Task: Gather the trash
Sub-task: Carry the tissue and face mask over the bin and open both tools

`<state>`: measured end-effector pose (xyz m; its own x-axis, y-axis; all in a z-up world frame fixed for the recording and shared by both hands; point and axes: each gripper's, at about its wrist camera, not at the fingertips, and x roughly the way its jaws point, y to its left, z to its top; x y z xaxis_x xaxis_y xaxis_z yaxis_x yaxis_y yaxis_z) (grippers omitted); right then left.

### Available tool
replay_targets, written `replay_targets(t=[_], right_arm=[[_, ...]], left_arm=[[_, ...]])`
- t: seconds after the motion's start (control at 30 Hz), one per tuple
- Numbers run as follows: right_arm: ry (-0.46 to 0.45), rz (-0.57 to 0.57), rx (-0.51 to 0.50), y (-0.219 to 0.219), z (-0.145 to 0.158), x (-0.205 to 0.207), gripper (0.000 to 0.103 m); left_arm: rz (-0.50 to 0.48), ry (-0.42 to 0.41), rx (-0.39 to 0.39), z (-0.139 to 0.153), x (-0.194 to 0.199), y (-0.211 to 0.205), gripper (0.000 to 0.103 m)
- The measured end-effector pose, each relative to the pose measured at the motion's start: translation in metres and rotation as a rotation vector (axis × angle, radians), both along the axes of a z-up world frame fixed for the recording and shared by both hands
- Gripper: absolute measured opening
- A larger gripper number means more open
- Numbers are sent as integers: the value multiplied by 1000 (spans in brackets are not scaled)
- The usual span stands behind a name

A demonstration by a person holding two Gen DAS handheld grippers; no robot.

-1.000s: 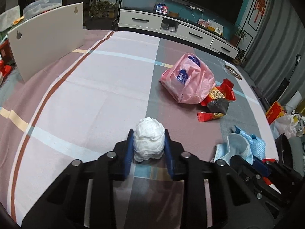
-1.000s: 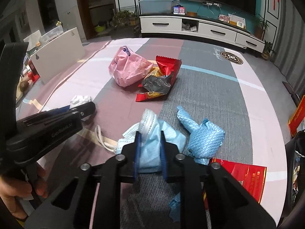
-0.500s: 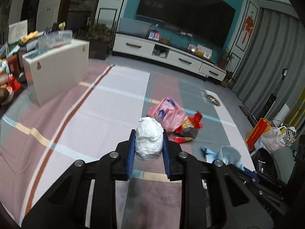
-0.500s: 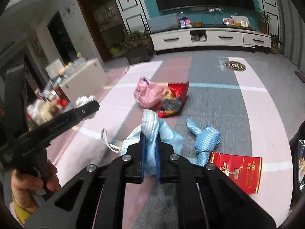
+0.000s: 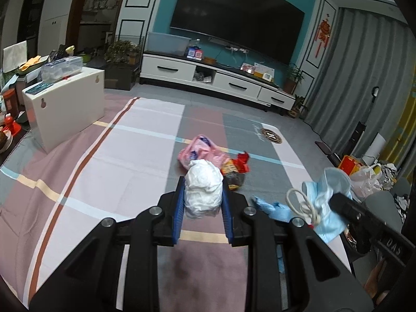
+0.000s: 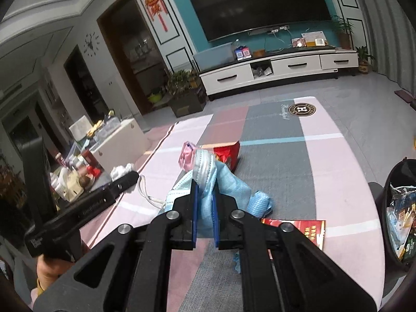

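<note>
- Left gripper (image 5: 203,195) pinches a crumpled white tissue wad (image 5: 203,189); right gripper (image 6: 205,202) clamps a blue face mask (image 6: 208,176), both raised above the striped rug (image 5: 104,161).
- Best practice: keep both grips firm while carrying to the black bin (image 6: 397,208) at the rug's right edge.
- Pink bag (image 5: 200,150), red snack wrappers (image 5: 236,167) and blue cloth (image 6: 260,201) remain mid-rug; the dangling mask loop (image 6: 148,195) could snag.

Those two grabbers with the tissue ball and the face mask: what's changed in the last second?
Both grabbers lifted their loads off the rug. The left gripper raised the crumpled white tissue; the right gripper raised the blue face mask, which now dangles with its ear loops clear of the floor. Nothing was released. The pink bag, the snack wrappers and the blue cloth stayed where they lay.
</note>
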<state>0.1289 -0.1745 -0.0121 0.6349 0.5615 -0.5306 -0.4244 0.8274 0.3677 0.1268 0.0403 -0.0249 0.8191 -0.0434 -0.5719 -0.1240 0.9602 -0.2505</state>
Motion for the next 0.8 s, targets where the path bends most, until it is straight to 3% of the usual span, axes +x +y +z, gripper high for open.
replay_targets(t=[0.8], right_arm=[[-32,-126,4,-61,14,-11,10]], left_arm=[[-143,-55,41,10,-15,-56,26]])
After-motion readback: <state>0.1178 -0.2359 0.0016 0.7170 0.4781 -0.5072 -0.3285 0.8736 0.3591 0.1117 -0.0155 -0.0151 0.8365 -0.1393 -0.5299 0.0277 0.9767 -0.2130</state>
